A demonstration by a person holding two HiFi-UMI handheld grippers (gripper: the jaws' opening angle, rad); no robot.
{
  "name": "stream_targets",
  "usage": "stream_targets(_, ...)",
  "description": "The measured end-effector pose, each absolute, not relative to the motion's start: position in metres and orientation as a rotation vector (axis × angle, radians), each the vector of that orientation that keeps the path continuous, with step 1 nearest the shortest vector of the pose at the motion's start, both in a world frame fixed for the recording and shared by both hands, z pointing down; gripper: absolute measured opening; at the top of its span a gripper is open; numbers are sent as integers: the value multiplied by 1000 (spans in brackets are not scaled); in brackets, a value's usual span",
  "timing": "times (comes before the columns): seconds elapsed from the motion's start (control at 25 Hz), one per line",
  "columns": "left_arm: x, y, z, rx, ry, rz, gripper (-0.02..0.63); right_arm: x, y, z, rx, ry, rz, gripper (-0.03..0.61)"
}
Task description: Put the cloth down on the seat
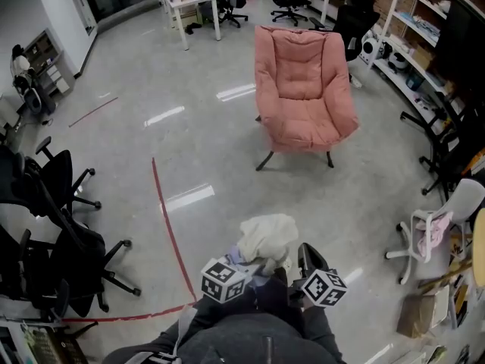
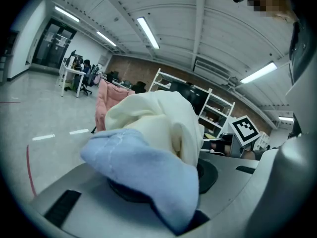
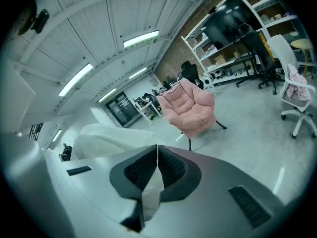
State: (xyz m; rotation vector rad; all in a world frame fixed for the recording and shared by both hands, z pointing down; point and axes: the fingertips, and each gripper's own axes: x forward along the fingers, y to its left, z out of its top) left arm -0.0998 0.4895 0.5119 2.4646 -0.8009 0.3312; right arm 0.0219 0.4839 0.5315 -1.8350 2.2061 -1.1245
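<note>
A bundled cream cloth [image 1: 267, 237] with a light blue part [image 2: 143, 167] hangs between my two grippers, low in the head view, over the grey floor. My left gripper [image 1: 244, 262] is shut on it, and the cloth [image 2: 158, 128] heaps over the jaws in the left gripper view. My right gripper [image 3: 157, 165] is shut too, with a thin white fold of the cloth [image 3: 111, 138] pinched between its pads. The pink armchair [image 1: 303, 89] stands well ahead of both grippers, its seat [image 1: 307, 123] bare. It also shows small in both gripper views, as the armchair [image 2: 106, 100] and the armchair [image 3: 190, 108].
Black office chairs [image 1: 53, 233] crowd the left side. A white swivel chair with a pink cloth [image 1: 436, 230] stands at the right. Shelving [image 1: 424, 44] lines the right wall and desks [image 1: 193, 2] the back. A red tape line [image 1: 168, 226] crosses the floor.
</note>
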Motion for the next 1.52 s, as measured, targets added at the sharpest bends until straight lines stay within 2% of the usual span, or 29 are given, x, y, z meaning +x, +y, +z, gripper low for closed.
stream_targets(0.8, 13, 373, 523, 2445, -899, 305, 140, 117, 366, 534, -1752, 2338, -1085, 12)
stream_targets(1.52, 43, 369, 530, 2462, -862, 335, 140, 151, 365, 538, -1798, 2280, -1078, 12)
